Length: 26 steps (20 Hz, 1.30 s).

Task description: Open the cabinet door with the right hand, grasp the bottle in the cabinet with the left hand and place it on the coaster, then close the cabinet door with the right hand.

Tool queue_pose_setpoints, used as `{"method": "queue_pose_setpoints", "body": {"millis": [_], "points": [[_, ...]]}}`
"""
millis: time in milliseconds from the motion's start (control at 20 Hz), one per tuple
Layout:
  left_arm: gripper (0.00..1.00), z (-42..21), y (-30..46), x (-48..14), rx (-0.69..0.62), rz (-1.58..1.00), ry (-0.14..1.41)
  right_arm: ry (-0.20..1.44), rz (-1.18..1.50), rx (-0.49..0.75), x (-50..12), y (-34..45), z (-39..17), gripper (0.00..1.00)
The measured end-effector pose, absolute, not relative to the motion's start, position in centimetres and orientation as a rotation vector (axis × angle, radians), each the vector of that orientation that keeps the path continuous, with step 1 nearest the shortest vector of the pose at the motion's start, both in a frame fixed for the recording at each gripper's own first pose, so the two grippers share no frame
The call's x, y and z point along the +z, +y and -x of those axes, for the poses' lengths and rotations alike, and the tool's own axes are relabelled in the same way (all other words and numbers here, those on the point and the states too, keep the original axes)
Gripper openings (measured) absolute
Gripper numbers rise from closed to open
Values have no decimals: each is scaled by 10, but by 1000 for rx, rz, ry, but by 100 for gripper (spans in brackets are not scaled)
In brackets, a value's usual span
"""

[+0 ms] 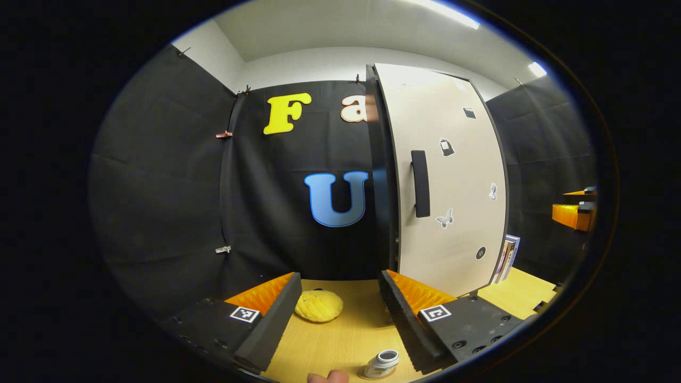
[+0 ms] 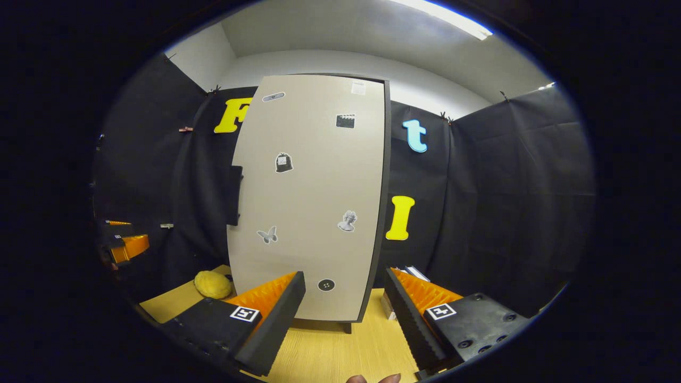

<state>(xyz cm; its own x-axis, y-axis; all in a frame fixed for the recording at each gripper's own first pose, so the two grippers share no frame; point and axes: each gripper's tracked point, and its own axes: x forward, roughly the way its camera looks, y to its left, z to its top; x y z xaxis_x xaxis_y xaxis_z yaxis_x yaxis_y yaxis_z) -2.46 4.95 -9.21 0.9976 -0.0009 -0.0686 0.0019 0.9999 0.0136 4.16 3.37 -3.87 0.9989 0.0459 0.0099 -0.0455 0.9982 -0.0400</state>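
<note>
The cabinet's beige door [image 1: 452, 175] looks shut flat against the black cabinet body, and its black handle [image 1: 420, 183] is on the door's left side. My left gripper [image 1: 340, 319] is open above the wooden table, holding nothing. A small white bottle [image 1: 382, 364] stands just below its right finger, on what looks like a thin tan coaster [image 1: 367, 375]. My right gripper [image 2: 343, 319] is open in front of the door [image 2: 314, 197], a short way off, with the handle [image 2: 234, 194] up to its left. It also shows far right as the orange right gripper [image 1: 574, 213].
A yellow sponge-like lump [image 1: 319, 306] [image 2: 213, 284] lies on the table [image 1: 340, 340] left of the cabinet. Books [image 1: 508, 258] lean at the cabinet's right side. The left gripper [image 2: 125, 244] shows at the far left. A fingertip [image 1: 327, 376] pokes in at the bottom.
</note>
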Motion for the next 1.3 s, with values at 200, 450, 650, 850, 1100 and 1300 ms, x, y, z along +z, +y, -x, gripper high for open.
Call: {"method": "queue_pose_setpoints", "body": {"millis": [200, 450, 650, 850, 1100, 1300], "points": [[94, 27, 51, -93, -2, -14, 64, -23, 44, 53, -33, 34, -39, 98], [94, 31, 54, -92, 3, -13, 62, -19, 23, 37, -32, 27, -37, 98], [94, 34, 55, -90, 4, -15, 60, -16, 26, 26, -32, 24, -33, 97], [94, 36, 55, -88, 9, -16, 58, -18, 35, 29, -31, 24, -32, 97], [94, 37, 53, -86, 10, -17, 52, -20, 34, 31, -27, 24, -31, 97], [94, 38, 53, -87, 10, -15, 54, -22, 46, 31, -26, 22, -31, 98]]}}
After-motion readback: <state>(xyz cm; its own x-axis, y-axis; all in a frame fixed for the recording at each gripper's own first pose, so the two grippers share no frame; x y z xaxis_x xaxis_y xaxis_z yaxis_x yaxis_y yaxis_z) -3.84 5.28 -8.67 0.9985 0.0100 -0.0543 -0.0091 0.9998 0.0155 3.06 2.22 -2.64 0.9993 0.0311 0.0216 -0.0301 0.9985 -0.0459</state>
